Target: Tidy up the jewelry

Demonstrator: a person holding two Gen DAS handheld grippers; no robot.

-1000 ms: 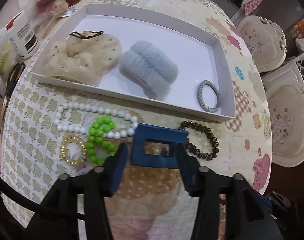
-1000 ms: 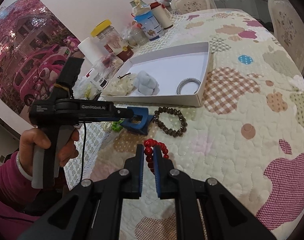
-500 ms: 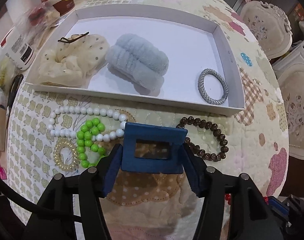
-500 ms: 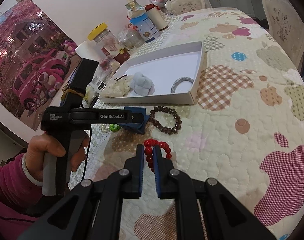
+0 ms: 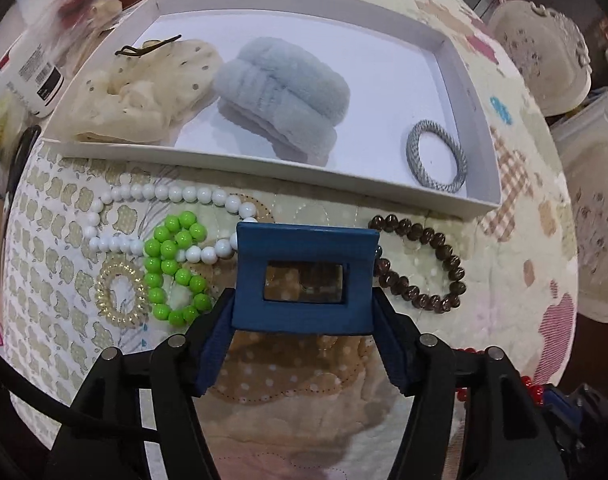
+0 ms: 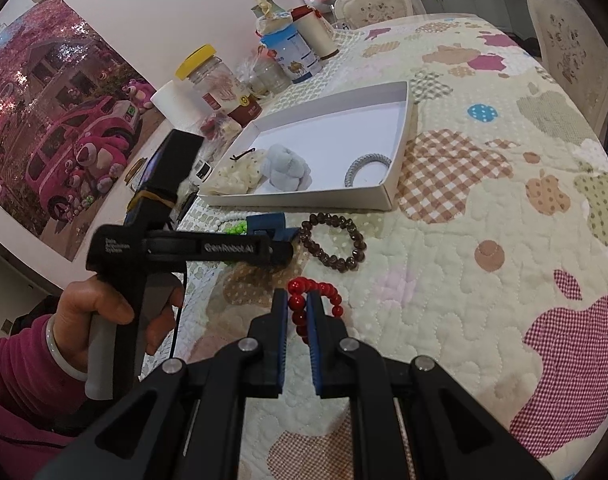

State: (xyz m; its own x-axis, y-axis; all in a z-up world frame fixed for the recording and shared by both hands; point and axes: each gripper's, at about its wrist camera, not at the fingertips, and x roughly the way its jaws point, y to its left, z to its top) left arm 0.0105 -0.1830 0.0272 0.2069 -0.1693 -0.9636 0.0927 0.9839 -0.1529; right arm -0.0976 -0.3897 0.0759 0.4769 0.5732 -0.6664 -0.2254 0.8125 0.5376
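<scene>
With three hair ties lying in the white tray point(image 5: 479, 92), the left gripper point(image 5: 304, 320) is opening around the blue hair claw point(image 5: 304, 276), the right gripper point(image 6: 295, 312) is pinching the red bead bracelet point(image 6: 327, 292), and four more pieces are waiting outside.

On the worktop point(image 6: 483, 200), a shallow box point(image 5: 264, 168) lay toward the far edge, with jars and bottles point(image 6: 212, 80) crowded behind it at the far left corner. Inside the box, from left to right, sat a scrunchie point(image 5: 152, 84) with a hair pin point(image 5: 148, 46) on top, a fluffy band point(image 5: 282, 92), and a woven hair tie point(image 5: 415, 152) in the near right corner. Before the box's near wall, a long bead string point(image 5: 172, 193) lay to the left, with a small bead bracelet point(image 5: 168, 256) across it and a coil tie point(image 5: 102, 292) just beside that. A claw clip point(image 5: 304, 244) stood in the middle, a faceted bead bracelet point(image 5: 455, 272) to its right. Closer to the near edge, a round-bead bracelet point(image 6: 327, 290) lay pinched in the right hand-held gripper point(image 6: 297, 296).
</scene>
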